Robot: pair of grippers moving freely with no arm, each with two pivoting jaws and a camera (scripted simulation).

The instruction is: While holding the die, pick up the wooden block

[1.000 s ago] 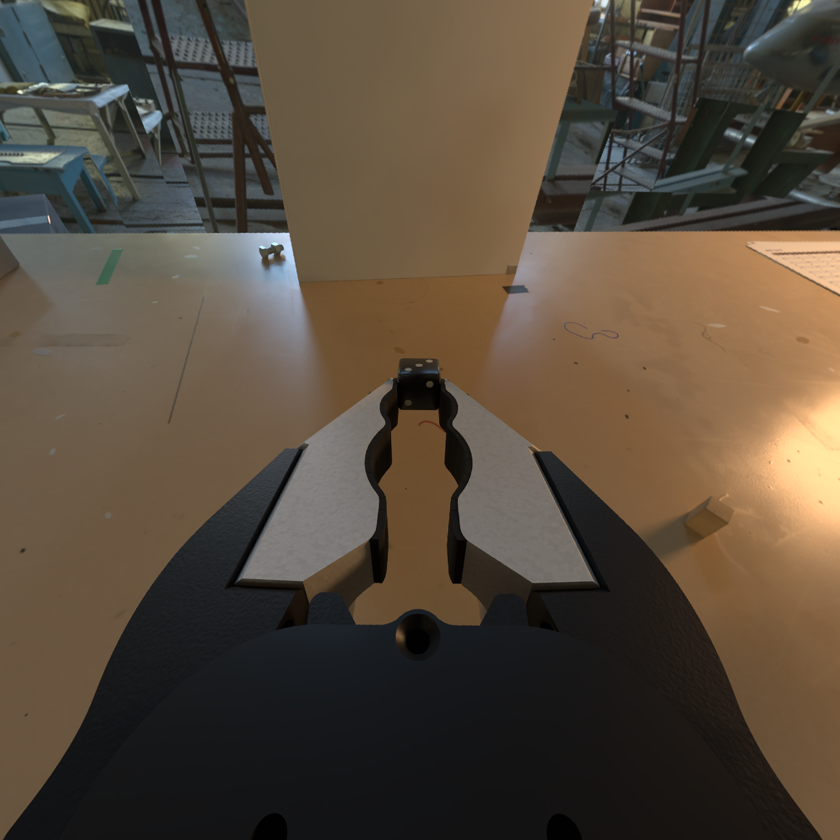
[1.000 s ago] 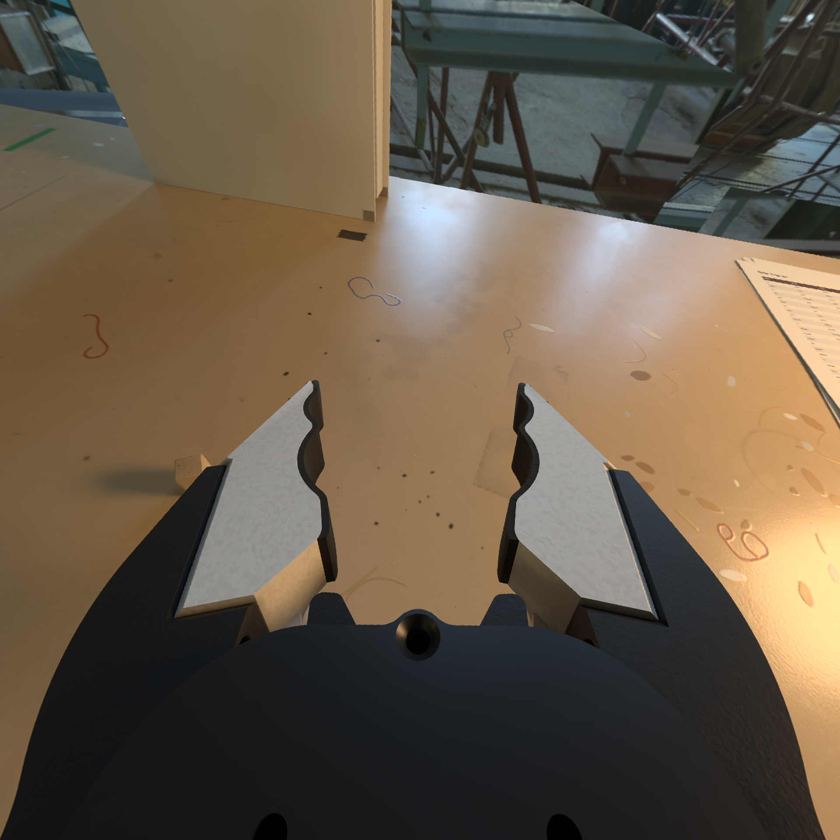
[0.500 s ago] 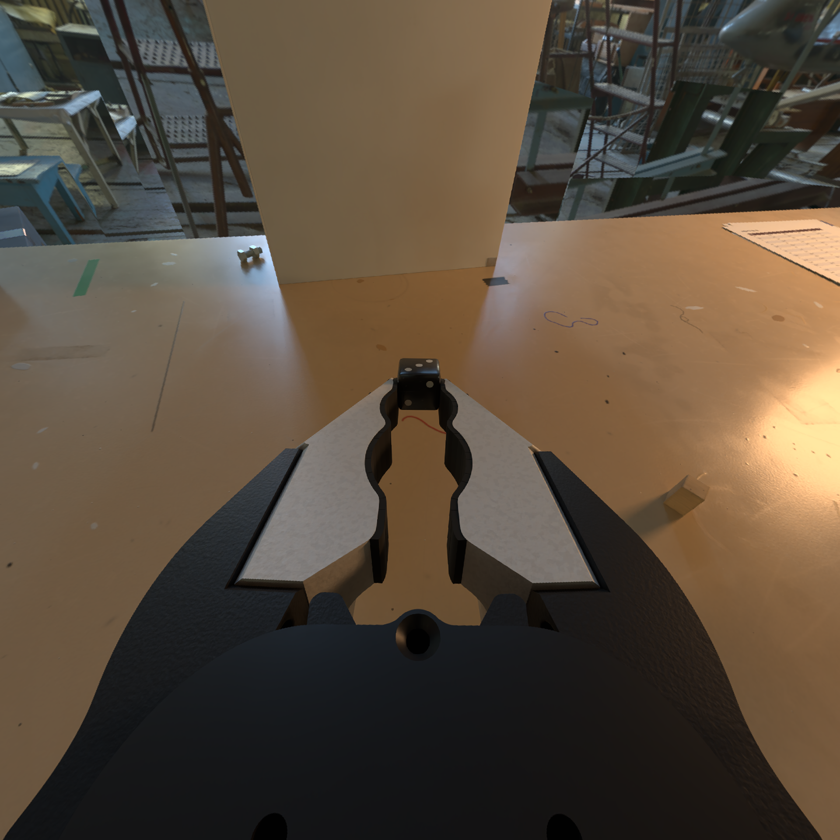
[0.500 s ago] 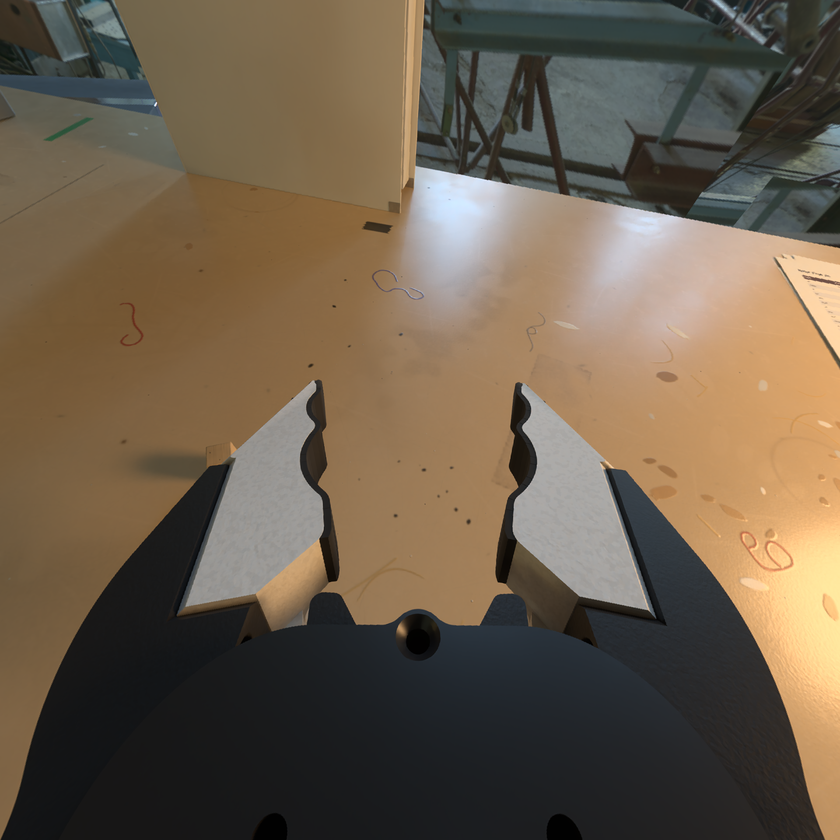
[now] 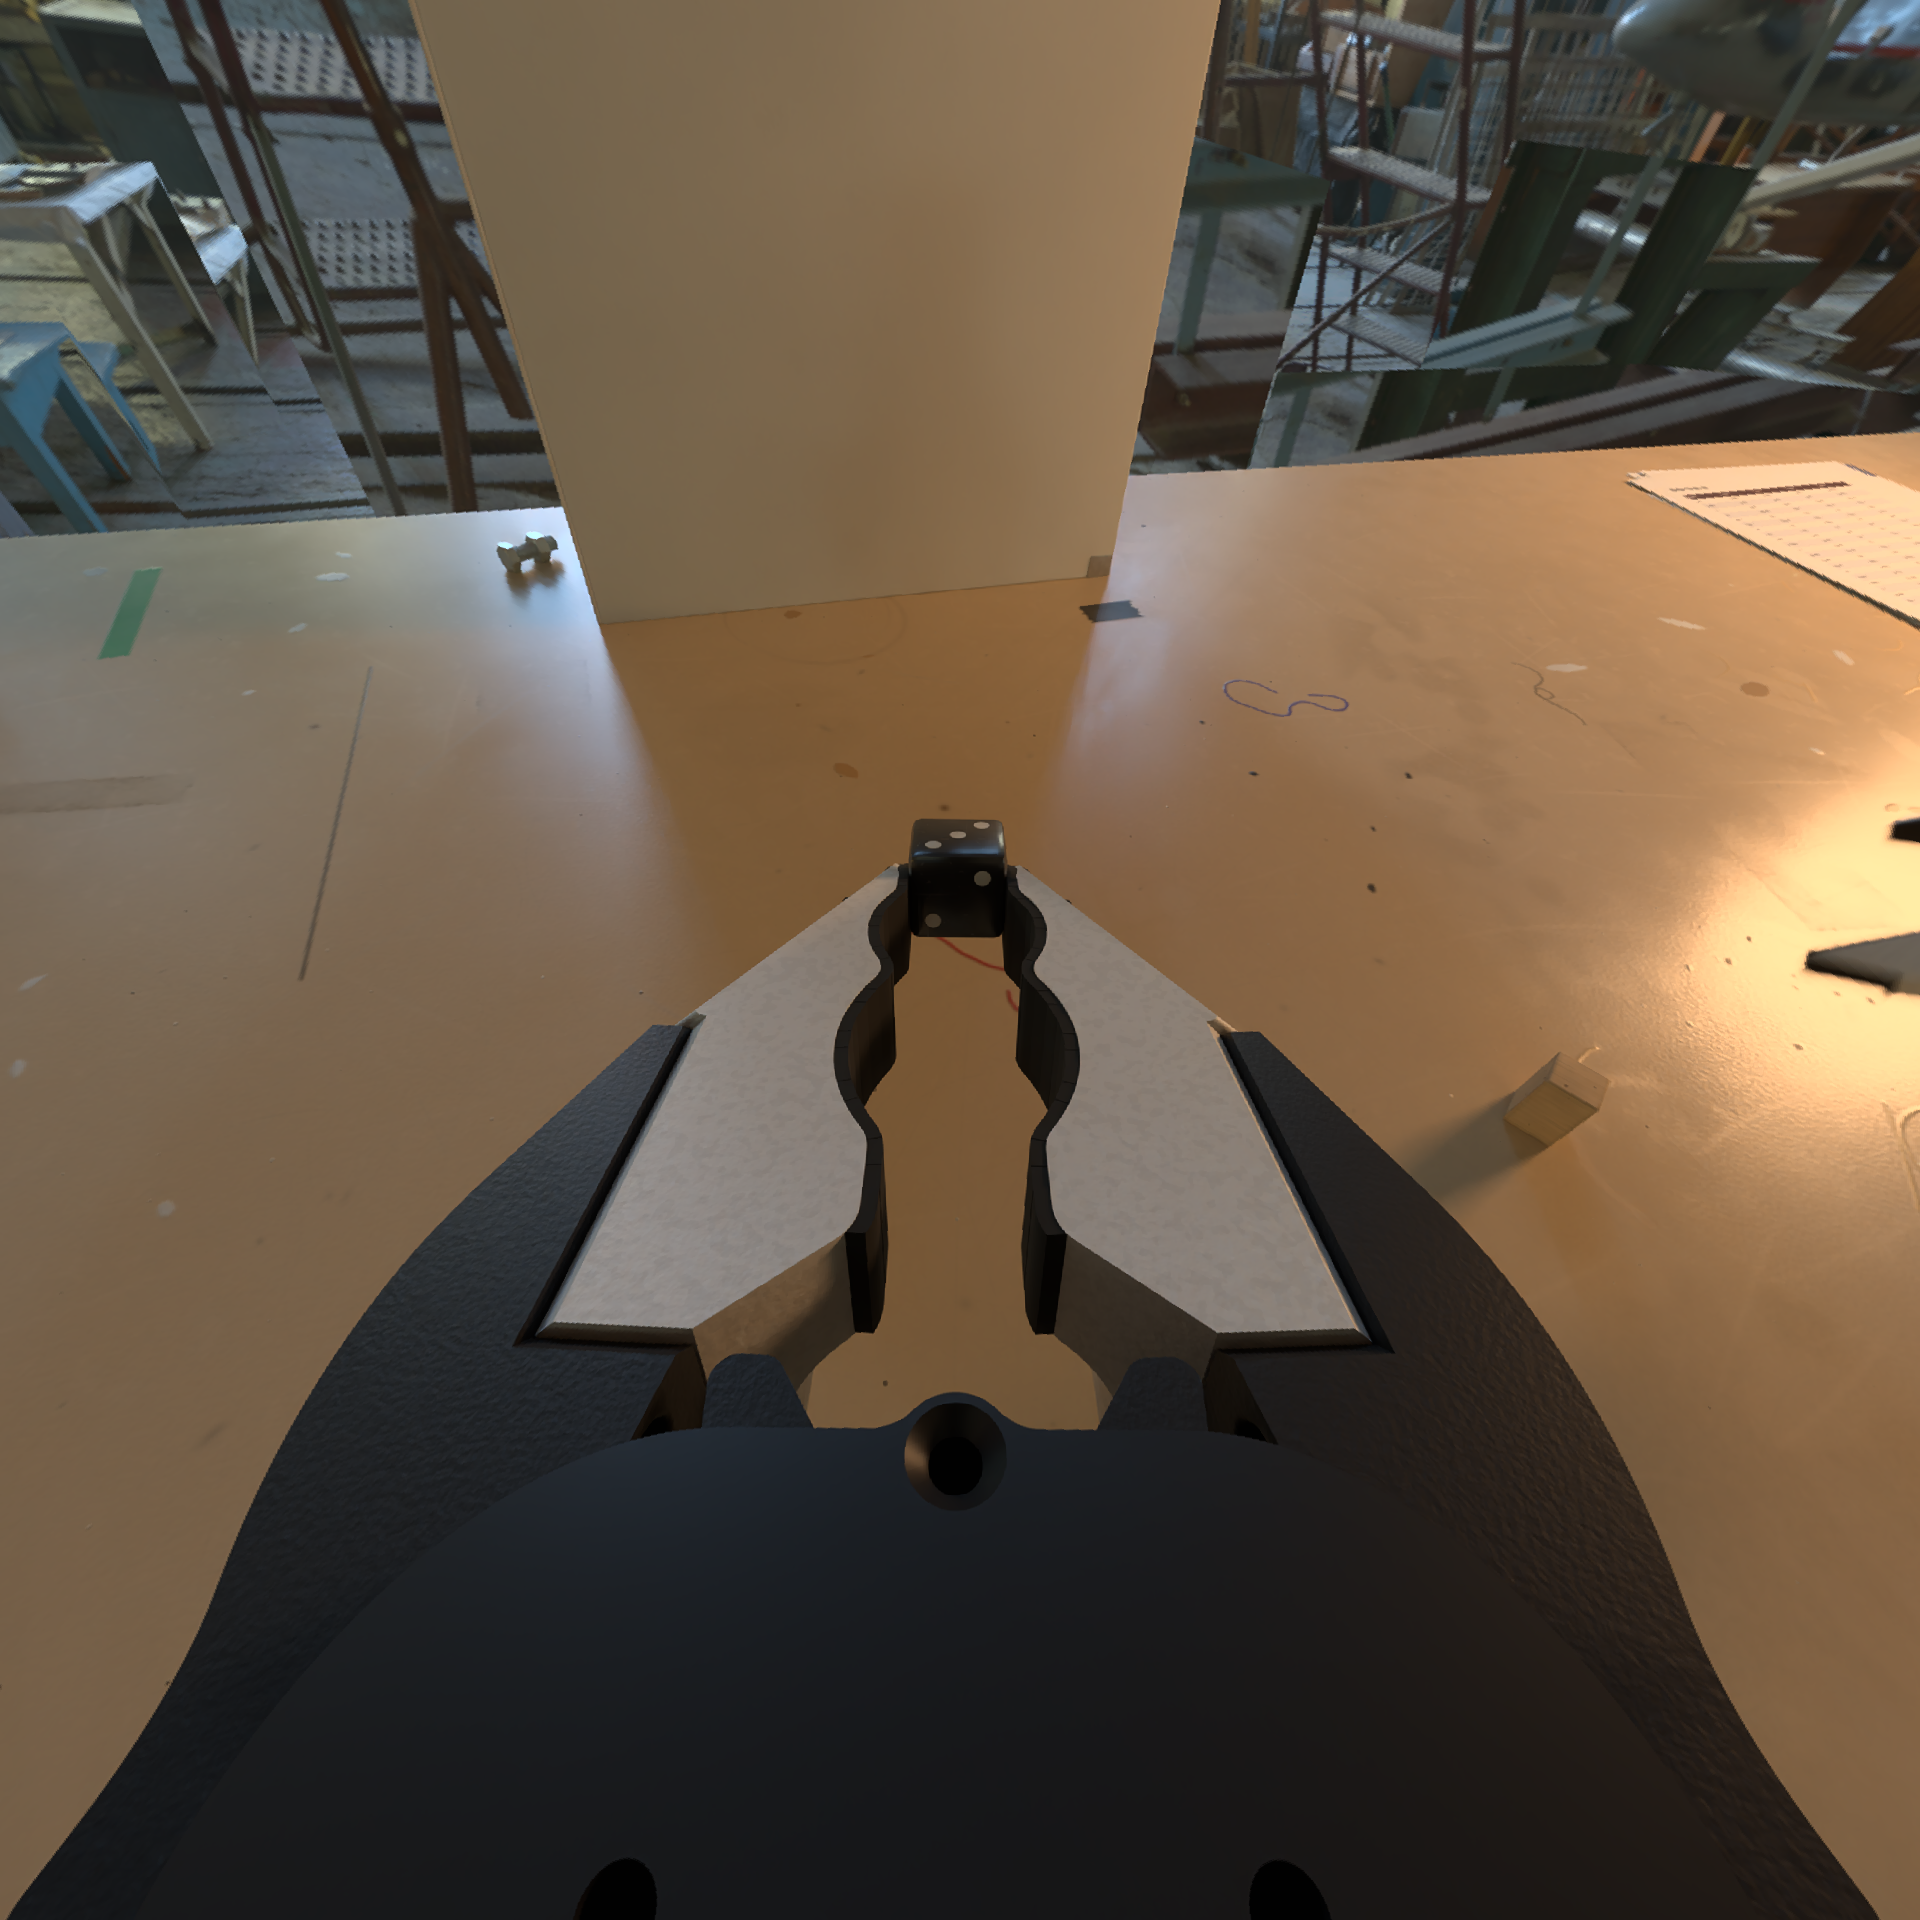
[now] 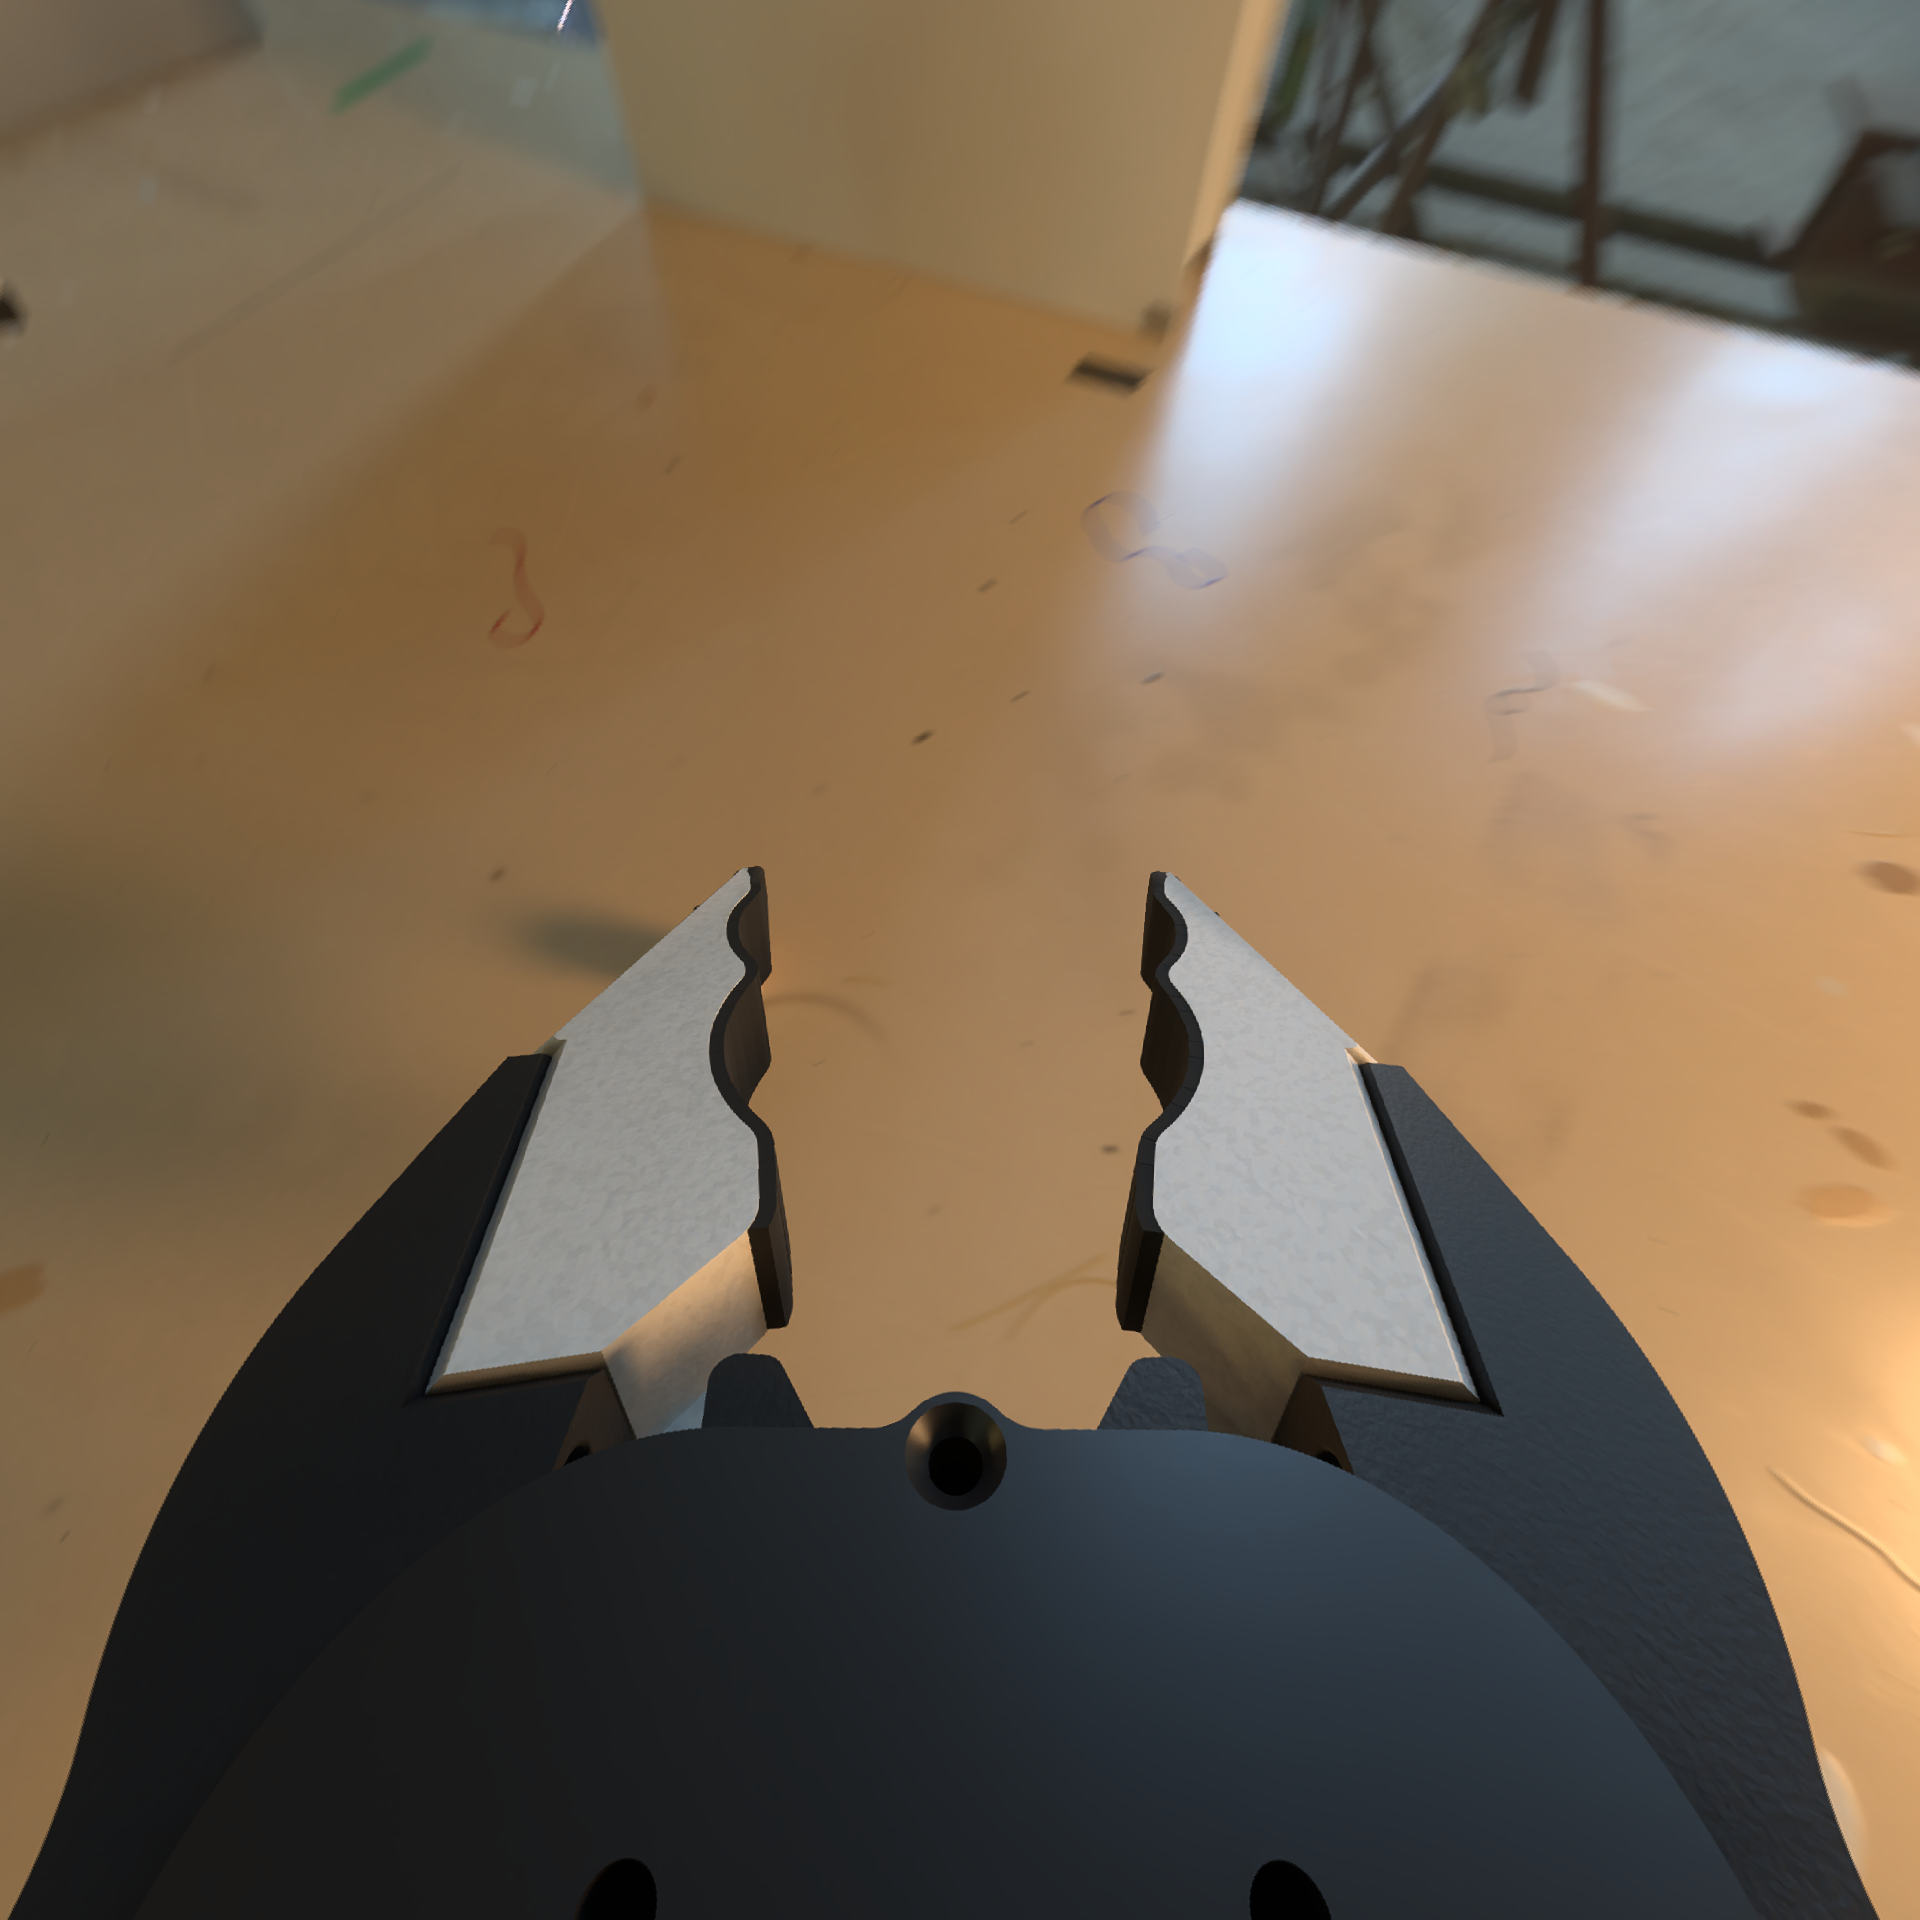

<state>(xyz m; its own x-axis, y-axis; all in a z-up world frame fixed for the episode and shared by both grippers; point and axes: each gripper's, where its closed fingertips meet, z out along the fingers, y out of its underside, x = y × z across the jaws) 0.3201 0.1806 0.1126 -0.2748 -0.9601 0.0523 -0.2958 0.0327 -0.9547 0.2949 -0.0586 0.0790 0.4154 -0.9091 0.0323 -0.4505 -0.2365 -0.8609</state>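
Note:
My left gripper is shut on the black die with white pips and holds it at its fingertips above the table. The small pale wooden block lies on the table to its right. The dark tips of my right gripper show at the right edge of the left wrist view, beyond the block. In the blurred right wrist view my right gripper is open and empty, low over the table. The block is hidden there behind the left finger; only its shadow shows.
A tall cream board stands upright at the table's far edge, also in the right wrist view. A metal bolt lies left of it. A printed sheet lies at the far right. The orange table ends behind the board.
My right gripper has swung left and dropped lower; the block has slid behind its left finger. Its tips have come into the left wrist view. My left gripper still holds the die.

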